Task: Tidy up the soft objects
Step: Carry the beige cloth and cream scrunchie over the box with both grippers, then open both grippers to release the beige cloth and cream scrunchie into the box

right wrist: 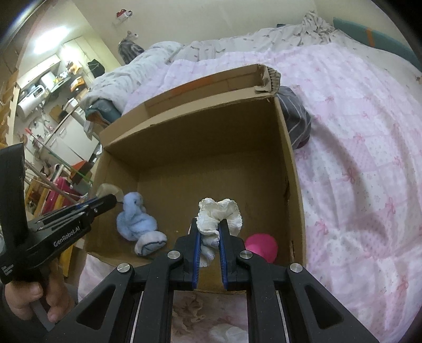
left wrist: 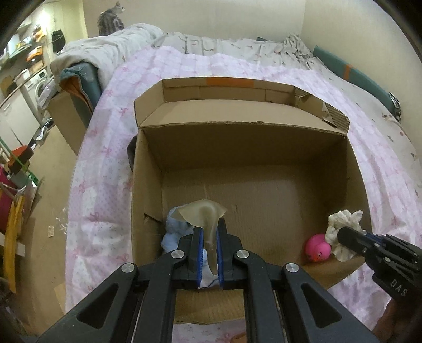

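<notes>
Over the open cardboard box (left wrist: 147, 168), the left gripper (left wrist: 209, 232) pinches a limp, light translucent beige piece (left wrist: 203, 213) while the right gripper (right wrist: 209, 229) clamps a soft, crushable white frilly cloth (right wrist: 219, 211) mid-bundle.

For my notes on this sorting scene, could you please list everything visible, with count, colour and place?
open cardboard box: one, brown, on the bed.
fluffy blue soft toy: one, light blue, box floor, left side.
pink rubber toy: one, box floor, right corner.
pink patterned quilt: one, under the box.
tabby cat: one, grey, far bed end.
translucent beige cloth: one, in left gripper jaws.
frilled white cloth: one, in right gripper jaws.
</notes>
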Available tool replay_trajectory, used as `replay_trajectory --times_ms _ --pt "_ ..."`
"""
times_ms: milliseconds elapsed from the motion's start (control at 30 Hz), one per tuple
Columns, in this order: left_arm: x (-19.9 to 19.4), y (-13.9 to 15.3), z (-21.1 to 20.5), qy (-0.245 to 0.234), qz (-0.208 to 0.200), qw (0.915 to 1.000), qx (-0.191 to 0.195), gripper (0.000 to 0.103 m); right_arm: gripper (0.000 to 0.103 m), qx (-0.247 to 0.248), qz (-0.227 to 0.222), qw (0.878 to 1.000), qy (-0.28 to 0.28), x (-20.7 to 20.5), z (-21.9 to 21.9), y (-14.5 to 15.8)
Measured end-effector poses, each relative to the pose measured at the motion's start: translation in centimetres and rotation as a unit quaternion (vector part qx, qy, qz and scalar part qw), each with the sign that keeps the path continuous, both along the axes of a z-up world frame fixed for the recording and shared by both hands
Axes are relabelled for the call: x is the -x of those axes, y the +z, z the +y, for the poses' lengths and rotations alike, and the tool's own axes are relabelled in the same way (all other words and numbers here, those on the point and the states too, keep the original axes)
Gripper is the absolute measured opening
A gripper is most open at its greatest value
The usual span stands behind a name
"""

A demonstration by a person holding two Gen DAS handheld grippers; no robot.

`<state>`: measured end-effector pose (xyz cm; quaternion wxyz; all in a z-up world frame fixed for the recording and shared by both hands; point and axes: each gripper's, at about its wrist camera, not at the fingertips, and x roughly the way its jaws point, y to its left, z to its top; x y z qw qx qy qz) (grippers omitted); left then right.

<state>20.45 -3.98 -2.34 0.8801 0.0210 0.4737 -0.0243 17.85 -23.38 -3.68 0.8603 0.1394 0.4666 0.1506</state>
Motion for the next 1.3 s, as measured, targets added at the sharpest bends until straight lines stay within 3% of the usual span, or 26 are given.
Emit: replay_trajectory --times_ms 500,600,667,833,1033,1300 --pt "-0.1 -0.5 0.5 0.013 0.005 0.9999 0.000 0.013 0.014 0.042 0.007 0.999 0.004 -0.3 1.3 -0.5" --pt "0.1 -0.3 0.3 0.007 0.001 1.0000 0.000 0.023 0.014 0.044 0.010 0.999 0.005 -0.4 1.4 -0.7" --pt "0.2 -0.1 0.1 0.002 -0.002 1.0000 0.005 0.035 0.014 0.047 0.008 0.999 0.006 -0.4 1.5 -0.8" --pt "0.5 0.2 0.0 -0.002 -0.010 0.9999 0.012 0.040 0.014 0.044 0.007 0.999 0.005 -0.4 1.4 -0.9" --pt "0.7 0.8 -0.3 0.000 -0.026 0.9996 -0.002 0.061 0.014 0.040 0.002 0.999 0.008 -0.1 1.2 -0.7" --pt "0.7 1.0 -0.2 0.008 -0.034 0.9993 -0.011 0.063 0.014 0.032 0.002 0.999 0.005 0.1 0.6 -0.7"
